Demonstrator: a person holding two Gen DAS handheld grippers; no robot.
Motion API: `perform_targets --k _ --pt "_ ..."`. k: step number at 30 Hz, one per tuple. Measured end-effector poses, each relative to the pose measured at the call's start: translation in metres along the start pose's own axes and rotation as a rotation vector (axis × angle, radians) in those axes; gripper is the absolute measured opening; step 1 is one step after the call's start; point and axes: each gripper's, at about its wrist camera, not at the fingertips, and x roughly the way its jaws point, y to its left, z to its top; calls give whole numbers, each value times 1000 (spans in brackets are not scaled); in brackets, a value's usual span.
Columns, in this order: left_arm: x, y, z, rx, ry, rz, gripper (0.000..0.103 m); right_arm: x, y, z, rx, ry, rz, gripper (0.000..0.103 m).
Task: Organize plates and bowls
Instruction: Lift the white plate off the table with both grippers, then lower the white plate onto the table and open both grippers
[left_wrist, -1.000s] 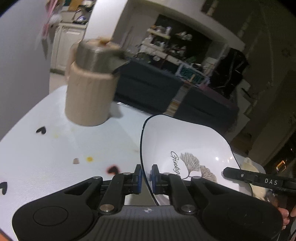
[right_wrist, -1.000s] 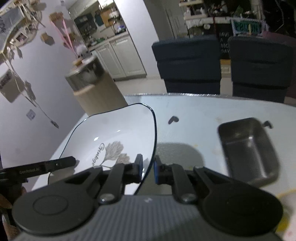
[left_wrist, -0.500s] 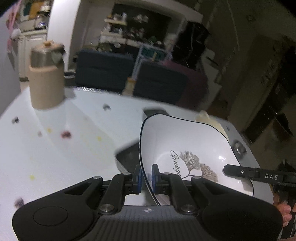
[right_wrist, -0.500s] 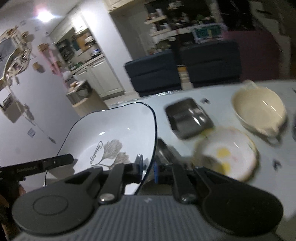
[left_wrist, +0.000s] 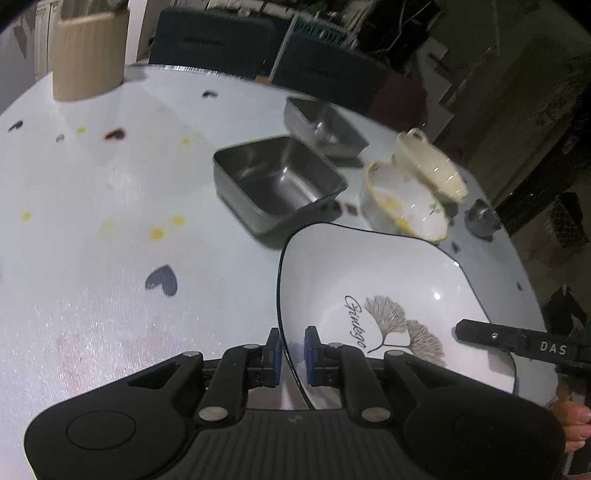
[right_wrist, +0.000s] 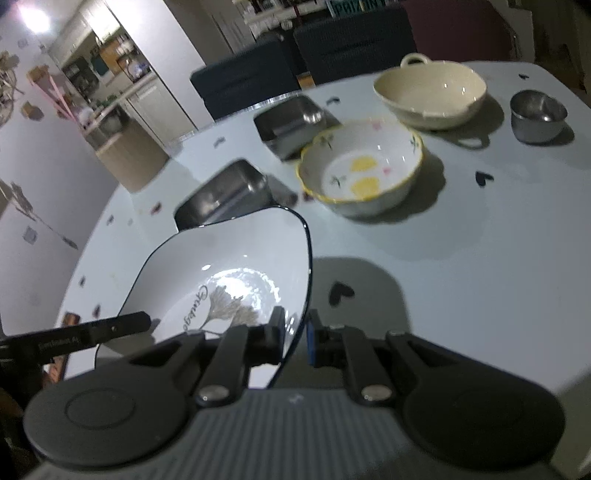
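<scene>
A white square plate (left_wrist: 388, 280) with a dark rim and a ginkgo print hangs over the pale table, held from both sides. My left gripper (left_wrist: 291, 350) is shut on its left rim. The right gripper (right_wrist: 295, 336) is shut on its right rim; the plate (right_wrist: 236, 266) fills the lower left of the right wrist view. Each view shows the other gripper's finger at the plate's far side. Ahead on the table stand two steel trays (left_wrist: 277, 181) (left_wrist: 325, 125), a flowered bowl (right_wrist: 360, 170) with a yellow rim, a cream handled bowl (right_wrist: 432, 88) and a small steel cup (right_wrist: 537, 114).
The table (right_wrist: 480, 258) carries heart stickers and yellow spots. A beige ribbed container (left_wrist: 88, 51) stands at the far left corner. Dark blue chairs (right_wrist: 354, 44) line the far edge. A person's hand (left_wrist: 570, 424) shows at the lower right of the left wrist view.
Both grippers swept the plate across and downward over the table. The beige container slid away to the far left, and the trays and bowls came into view ahead.
</scene>
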Motion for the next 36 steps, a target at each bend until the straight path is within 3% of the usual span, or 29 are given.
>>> perform_targets --k 7,15,22,36 --pt "15 4 8 -22 28 36 15 18 9 0 -4 59 -42 15" --pt "36 2 10 -50 72 34 18 9 -2 -3 21 60 -83 15" --pt "46 -1 9 -27 84 52 21 15 -1 2 25 55 -113 14" --pt "47 -2 10 21 108 75 18 28 -3 1 24 94 -137 12"
